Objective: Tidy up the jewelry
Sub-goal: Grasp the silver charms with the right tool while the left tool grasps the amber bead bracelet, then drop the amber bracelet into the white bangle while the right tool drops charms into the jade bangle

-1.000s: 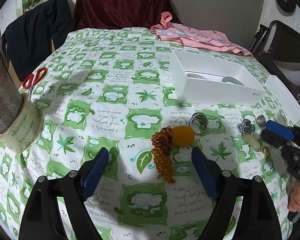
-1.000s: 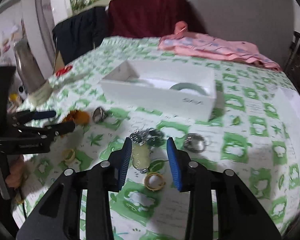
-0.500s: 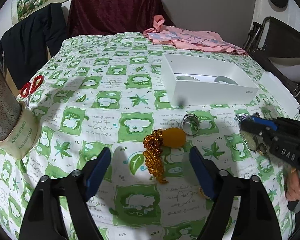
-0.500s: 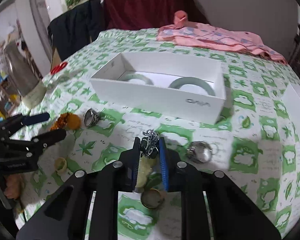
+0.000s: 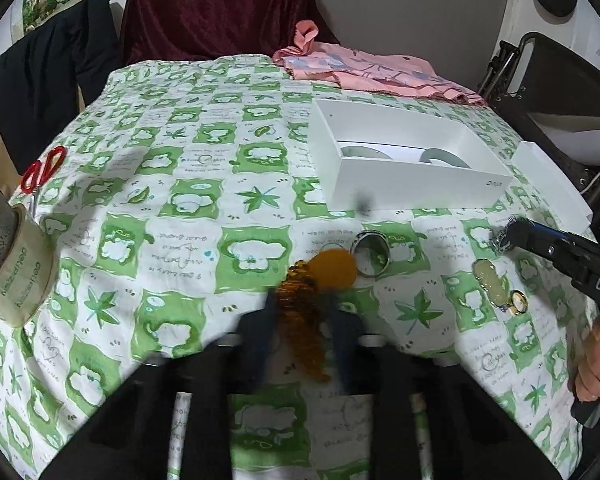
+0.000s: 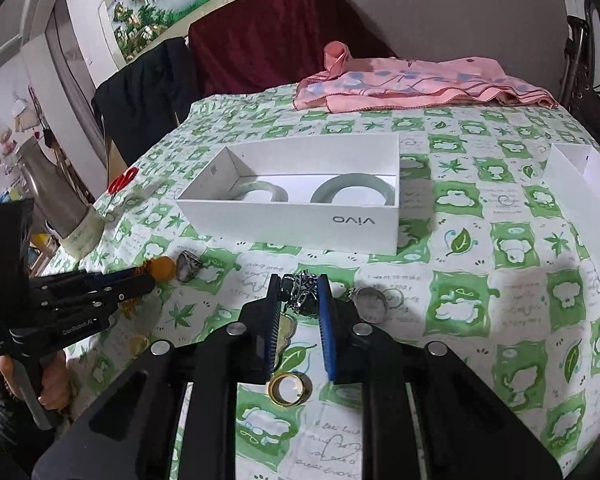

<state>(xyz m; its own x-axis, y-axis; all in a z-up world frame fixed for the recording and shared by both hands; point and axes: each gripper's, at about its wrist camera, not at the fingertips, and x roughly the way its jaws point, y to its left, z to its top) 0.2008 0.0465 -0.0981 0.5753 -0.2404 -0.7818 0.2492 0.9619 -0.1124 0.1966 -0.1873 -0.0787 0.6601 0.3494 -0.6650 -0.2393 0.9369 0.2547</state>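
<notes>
covering the table, green-checked cloth (image 5: 188, 200) under white box (image 6: 300, 220).

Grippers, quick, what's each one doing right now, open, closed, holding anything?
Left gripper: closing around the amber bead bracelet; blurred, a firm grip cannot be told.
Right gripper: shut on the silver chain.

Worktop cloth (image 5: 188, 208): white and green checks, printed with leaves and script. Open box (image 6: 300, 220): white, grey lettering; 2 pale green bangles (image 6: 354, 190) inside. Beaded strand (image 5: 304, 320) — amber-brown, with orange disc (image 5: 334, 266). Chain (image 6: 302, 292): silver. Ring (image 6: 290, 388): gold. Scissors (image 5: 42, 168) — red handles. Folded cloth (image 6: 412, 84): pink, blue floral print. Gripper pads (image 6: 326, 332): blue.
</notes>
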